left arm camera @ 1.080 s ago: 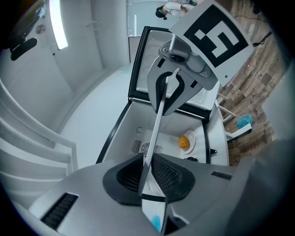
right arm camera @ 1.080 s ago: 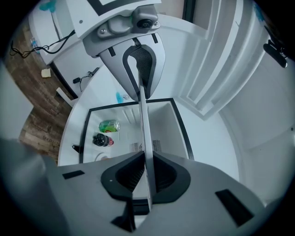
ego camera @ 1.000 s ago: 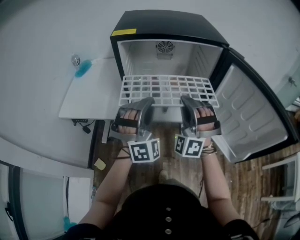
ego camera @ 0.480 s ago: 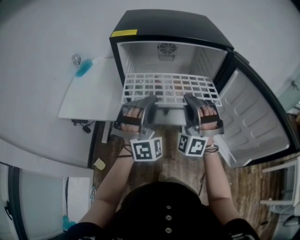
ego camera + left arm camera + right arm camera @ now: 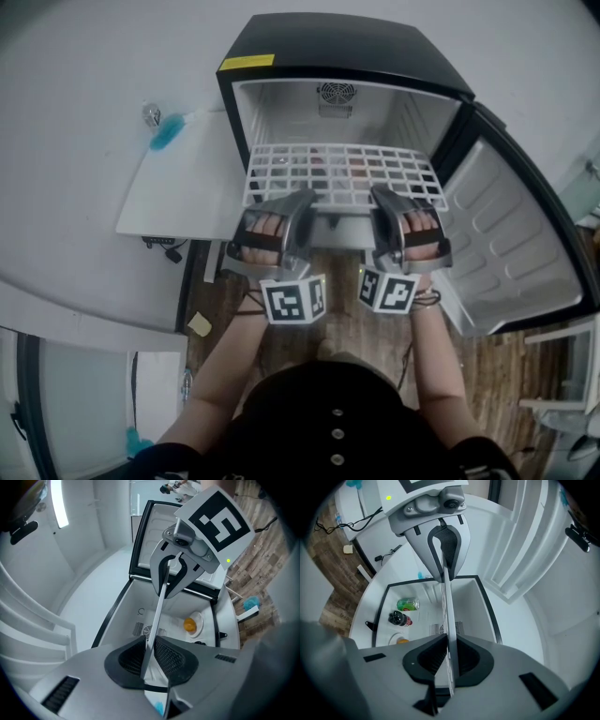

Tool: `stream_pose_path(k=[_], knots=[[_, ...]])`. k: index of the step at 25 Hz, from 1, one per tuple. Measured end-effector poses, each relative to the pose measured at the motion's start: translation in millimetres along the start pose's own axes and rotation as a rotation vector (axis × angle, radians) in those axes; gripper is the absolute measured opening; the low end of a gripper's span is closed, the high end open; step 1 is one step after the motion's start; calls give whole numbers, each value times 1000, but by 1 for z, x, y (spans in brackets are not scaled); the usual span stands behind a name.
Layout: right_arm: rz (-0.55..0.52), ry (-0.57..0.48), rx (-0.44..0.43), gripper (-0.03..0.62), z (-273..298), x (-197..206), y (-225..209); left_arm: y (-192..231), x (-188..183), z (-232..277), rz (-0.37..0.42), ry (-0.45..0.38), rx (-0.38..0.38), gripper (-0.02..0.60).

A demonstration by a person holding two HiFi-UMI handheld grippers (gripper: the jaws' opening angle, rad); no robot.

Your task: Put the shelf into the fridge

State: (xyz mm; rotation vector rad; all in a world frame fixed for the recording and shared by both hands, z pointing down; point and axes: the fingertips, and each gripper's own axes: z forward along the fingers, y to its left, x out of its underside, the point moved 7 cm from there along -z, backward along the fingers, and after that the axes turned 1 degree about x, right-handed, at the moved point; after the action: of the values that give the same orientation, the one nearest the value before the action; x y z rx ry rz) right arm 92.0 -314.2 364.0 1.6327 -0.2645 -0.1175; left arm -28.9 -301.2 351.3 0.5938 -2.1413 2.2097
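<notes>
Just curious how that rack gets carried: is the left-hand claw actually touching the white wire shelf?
Touching. The left gripper view shows the shelf's edge pinched between the left gripper's two black pads.

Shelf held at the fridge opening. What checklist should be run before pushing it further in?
1. Left gripper shut on white wire grid shelf: ok.
2. Right gripper shut on the same shelf: ok.
3. Black fridge door swung open: ok.
4. Shelf edges in the side-wall rails: cannot tell.
5. Green can and dark bottle below the shelf's path: ok.
</notes>
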Motion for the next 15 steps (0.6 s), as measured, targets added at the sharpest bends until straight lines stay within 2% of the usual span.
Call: stream_pose_path(k=[15], knots=[[-1, -11, 6, 40, 1, 0, -1, -2, 1, 1, 12, 0, -8, 54]])
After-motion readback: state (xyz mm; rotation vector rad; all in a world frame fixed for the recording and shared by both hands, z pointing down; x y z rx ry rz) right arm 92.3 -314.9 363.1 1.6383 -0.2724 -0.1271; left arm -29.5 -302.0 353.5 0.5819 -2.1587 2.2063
